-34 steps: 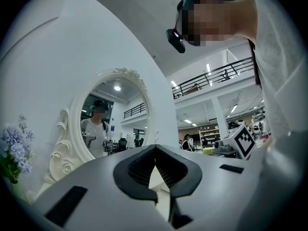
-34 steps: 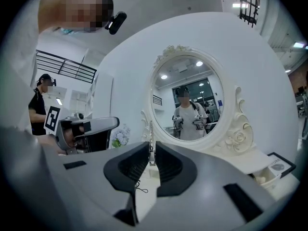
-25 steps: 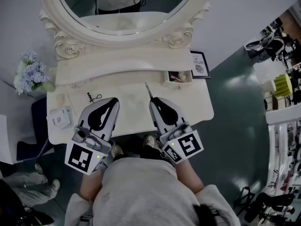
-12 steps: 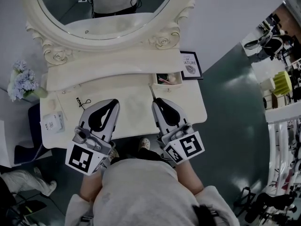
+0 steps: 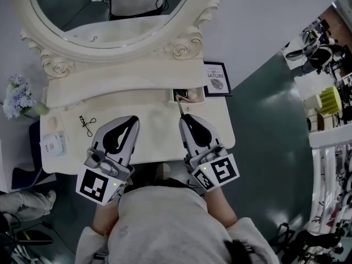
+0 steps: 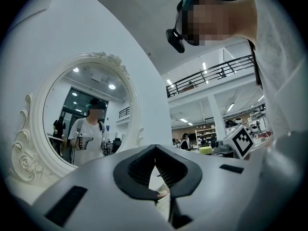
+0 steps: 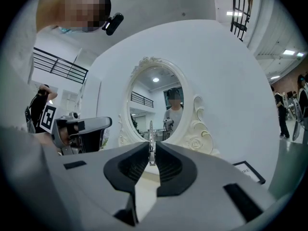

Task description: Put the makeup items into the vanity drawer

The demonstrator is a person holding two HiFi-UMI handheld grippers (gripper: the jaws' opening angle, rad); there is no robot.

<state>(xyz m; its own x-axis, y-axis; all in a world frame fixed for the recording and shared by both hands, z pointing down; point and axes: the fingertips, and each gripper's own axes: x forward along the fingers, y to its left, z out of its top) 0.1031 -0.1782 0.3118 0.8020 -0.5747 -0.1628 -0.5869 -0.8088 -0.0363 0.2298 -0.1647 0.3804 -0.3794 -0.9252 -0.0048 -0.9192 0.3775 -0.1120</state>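
Tool (image 5: 179, 108), thin and metallic, is sticking out beyond the right gripper (image 5: 183, 116), whose fingers are clamping it. Its tip is pointing at the open drawer (image 5: 190, 101) at the far right of the surface (image 5: 154, 126), just near of it. Left gripper (image 5: 133, 117) is hovering over the surface's near left, fingers pressing together on nothing. A curler (image 5: 86, 125) is lying further left.

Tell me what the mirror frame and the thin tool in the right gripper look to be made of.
The mirror frame is cream and matte, with carved or moulded roses and scrolls. It could be painted wood or resin; the look leaves that open. The thin tool is probably metal: it is slim, straight and shows a silvery gleam in the right gripper view.
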